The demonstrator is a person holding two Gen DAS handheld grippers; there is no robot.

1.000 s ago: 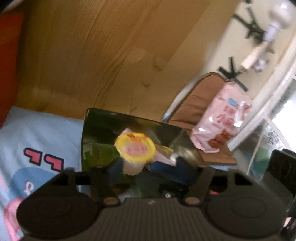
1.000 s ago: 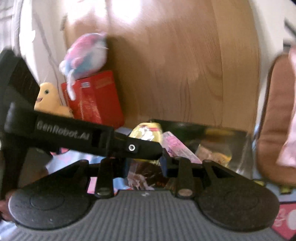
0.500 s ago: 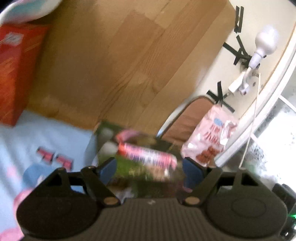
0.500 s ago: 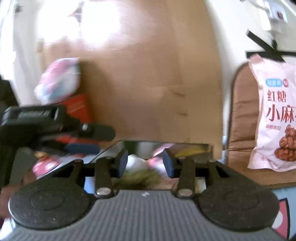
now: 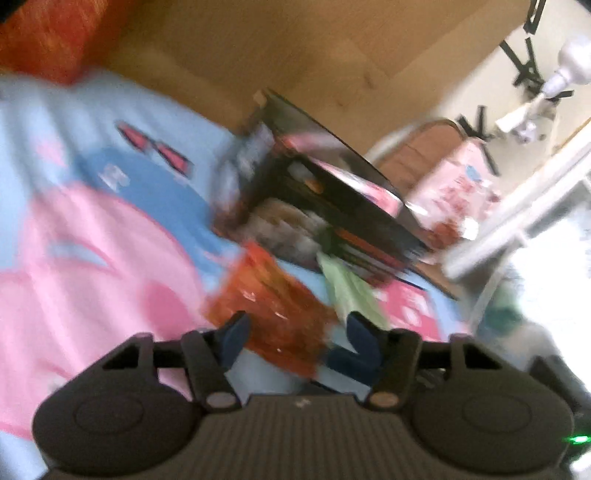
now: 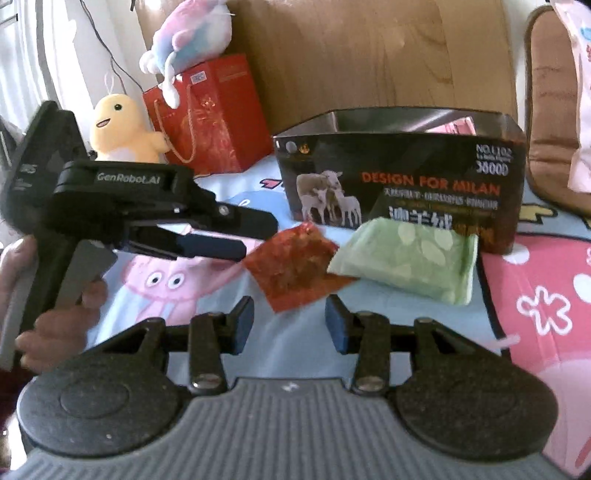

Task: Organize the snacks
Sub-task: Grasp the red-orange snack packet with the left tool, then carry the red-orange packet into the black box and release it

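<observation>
A red-orange snack packet [image 6: 295, 266] lies on the cartoon bedsheet in front of the black box [image 6: 406, 173], which holds several snacks. A green packet [image 6: 406, 262] lies beside it, against the box. In the blurred left wrist view the red-orange packet [image 5: 273, 306] sits in the gap of my left gripper [image 5: 295, 325], whose jaws are closing without pressing on it. From the right wrist view the left gripper [image 6: 258, 238] reaches the packet's left edge. My right gripper [image 6: 290, 325] is open just short of the packet, with nothing between its fingers.
A red gift bag [image 6: 210, 114] with a pastel plush [image 6: 192, 33] on it and a yellow plush [image 6: 122, 133] stand at the back left against a wooden headboard [image 6: 369, 55]. A brown chair [image 6: 550, 110] with a pink snack bag [image 5: 465, 192] is on the right.
Both grippers have come down from over the box to the sheet in front of it. The left one let go of a yellow-lidded cup over the box and now narrows around the red-orange packet.
</observation>
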